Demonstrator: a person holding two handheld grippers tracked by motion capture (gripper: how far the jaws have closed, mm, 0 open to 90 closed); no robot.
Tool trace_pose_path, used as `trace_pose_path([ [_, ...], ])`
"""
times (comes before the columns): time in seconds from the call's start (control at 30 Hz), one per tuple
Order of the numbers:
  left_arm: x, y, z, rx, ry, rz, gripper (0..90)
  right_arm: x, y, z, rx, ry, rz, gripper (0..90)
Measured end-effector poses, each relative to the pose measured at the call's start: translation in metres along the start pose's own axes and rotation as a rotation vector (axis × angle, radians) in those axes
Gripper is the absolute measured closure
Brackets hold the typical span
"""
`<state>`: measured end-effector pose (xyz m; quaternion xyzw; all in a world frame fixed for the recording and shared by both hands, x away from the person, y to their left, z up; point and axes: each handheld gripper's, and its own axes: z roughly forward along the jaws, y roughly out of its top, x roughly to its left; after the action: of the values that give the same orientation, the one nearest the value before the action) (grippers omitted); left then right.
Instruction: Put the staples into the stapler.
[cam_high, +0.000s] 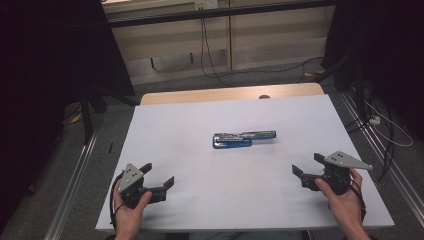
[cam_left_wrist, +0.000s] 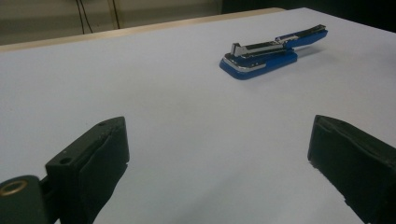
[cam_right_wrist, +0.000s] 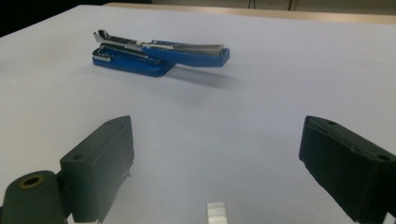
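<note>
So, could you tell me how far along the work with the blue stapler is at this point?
Nothing looks done yet. The blue stapler lies swung open mid-table, untouched. The left gripper and right gripper are both open and empty, held near the table's near edge, apart from it. A small strip of staples lies by the right gripper. Reaching and handling are all left.

We hold our left gripper (cam_high: 159, 176) low at the near left, its jaws spread wide and pointing inward to the right. Our right gripper (cam_high: 306, 166) mirrors it at the near right, jaws equally wide, aimed left, both hands wrapped around the grips.
</note>
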<state>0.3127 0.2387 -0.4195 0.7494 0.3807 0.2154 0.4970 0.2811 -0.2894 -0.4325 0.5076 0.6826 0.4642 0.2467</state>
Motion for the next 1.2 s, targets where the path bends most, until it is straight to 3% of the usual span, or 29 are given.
trace_pose_path([
  [0.1,0.000,0.000,-0.001,-0.009,-0.001,-0.004,5.4,-0.001,0.002,0.000,0.019,0.015,0.002,10.1],
  [0.2,0.000,0.000,-0.002,-0.010,-0.002,-0.002,5.4,-0.004,0.010,0.003,0.048,0.068,0.012,10.6],
  [0.27,0.002,0.000,-0.002,-0.002,-0.018,-0.032,5.3,-0.005,0.013,0.007,0.062,0.080,0.010,11.3],
  [0.6,0.001,0.001,0.000,0.007,-0.013,-0.011,5.3,-0.014,0.021,0.018,0.140,0.093,-0.013,11.8],
  [0.83,0.002,-0.001,-0.001,0.005,-0.007,-0.028,5.3,-0.022,0.025,0.026,0.196,0.123,0.021,11.0],
  [1.07,0.002,0.001,-0.001,0.000,-0.009,-0.014,5.3,-0.025,0.032,0.040,0.291,0.096,-0.041,8.6],
  [1.17,0.002,0.001,0.000,0.005,-0.008,-0.007,5.3,-0.025,0.032,0.039,0.292,0.123,-0.033,9.2],
  [1.2,0.002,0.000,0.000,0.002,-0.012,-0.014,5.3,-0.025,0.032,0.037,0.322,0.116,-0.049,12.0],
])
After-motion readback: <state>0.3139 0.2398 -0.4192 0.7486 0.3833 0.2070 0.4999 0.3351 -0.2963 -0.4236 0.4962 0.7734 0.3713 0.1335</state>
